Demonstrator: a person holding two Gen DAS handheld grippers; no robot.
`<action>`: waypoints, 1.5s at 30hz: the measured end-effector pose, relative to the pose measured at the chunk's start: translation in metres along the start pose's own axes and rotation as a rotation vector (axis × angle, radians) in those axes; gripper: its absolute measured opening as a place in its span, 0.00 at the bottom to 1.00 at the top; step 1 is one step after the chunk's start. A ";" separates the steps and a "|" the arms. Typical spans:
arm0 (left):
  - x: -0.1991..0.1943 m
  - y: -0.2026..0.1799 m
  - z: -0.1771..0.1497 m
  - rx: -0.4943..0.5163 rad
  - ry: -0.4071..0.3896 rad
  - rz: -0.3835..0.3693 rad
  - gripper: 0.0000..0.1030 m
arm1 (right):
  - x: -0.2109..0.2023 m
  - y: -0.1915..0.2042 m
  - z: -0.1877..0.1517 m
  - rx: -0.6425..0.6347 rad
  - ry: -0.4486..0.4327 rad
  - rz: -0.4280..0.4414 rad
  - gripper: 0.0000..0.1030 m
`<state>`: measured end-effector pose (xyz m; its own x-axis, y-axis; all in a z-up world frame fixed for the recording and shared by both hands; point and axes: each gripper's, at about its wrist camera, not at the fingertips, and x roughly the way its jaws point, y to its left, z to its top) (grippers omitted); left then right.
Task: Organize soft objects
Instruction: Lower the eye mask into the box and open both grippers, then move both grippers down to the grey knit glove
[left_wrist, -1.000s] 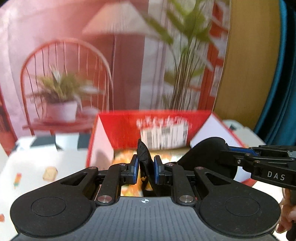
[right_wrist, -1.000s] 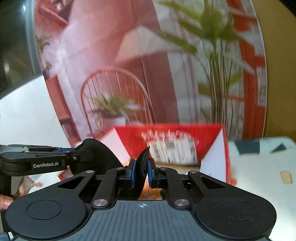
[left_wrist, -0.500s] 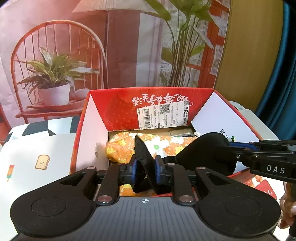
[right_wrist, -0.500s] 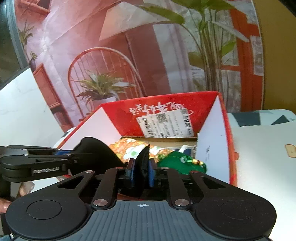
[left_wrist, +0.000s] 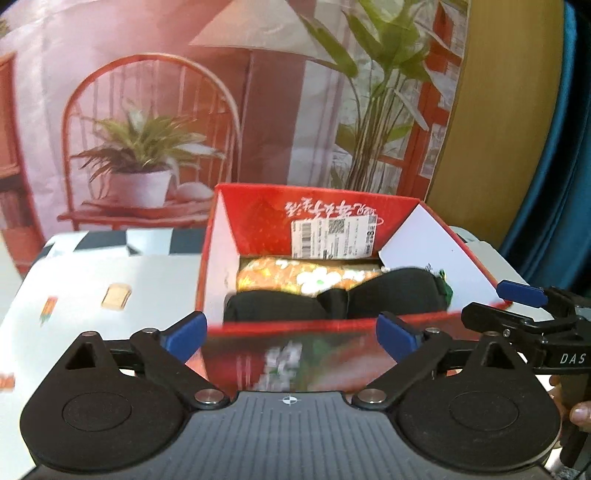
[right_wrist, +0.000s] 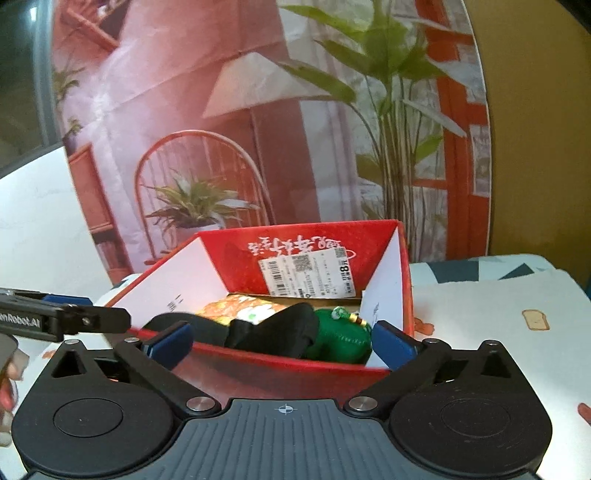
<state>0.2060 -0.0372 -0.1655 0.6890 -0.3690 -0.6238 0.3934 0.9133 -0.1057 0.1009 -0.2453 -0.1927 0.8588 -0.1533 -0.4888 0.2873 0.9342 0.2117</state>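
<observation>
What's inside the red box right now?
In the red box: a black padded garment in front, an orange floral item behind it, a green soft item at the right. The garment hides the box floor.

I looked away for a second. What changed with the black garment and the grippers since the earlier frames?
Both grippers let go: the left gripper and right gripper have just opened wide, nothing between their pads. The black garment, pinched by both before, now lies in the red box in front of the floral item. The green item stayed put.
</observation>
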 end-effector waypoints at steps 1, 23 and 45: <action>-0.005 0.001 -0.006 -0.013 0.001 -0.001 0.97 | -0.005 0.002 -0.004 -0.014 -0.006 0.004 1.00; -0.023 0.002 -0.141 -0.064 0.221 0.068 0.97 | -0.050 0.021 -0.111 -0.094 0.141 -0.025 1.00; -0.018 -0.004 -0.164 -0.032 0.242 0.104 1.00 | -0.035 0.020 -0.139 -0.138 0.226 -0.106 1.00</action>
<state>0.0917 -0.0062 -0.2811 0.5579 -0.2245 -0.7990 0.3059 0.9505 -0.0535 0.0180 -0.1771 -0.2891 0.7060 -0.1916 -0.6818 0.2967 0.9542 0.0391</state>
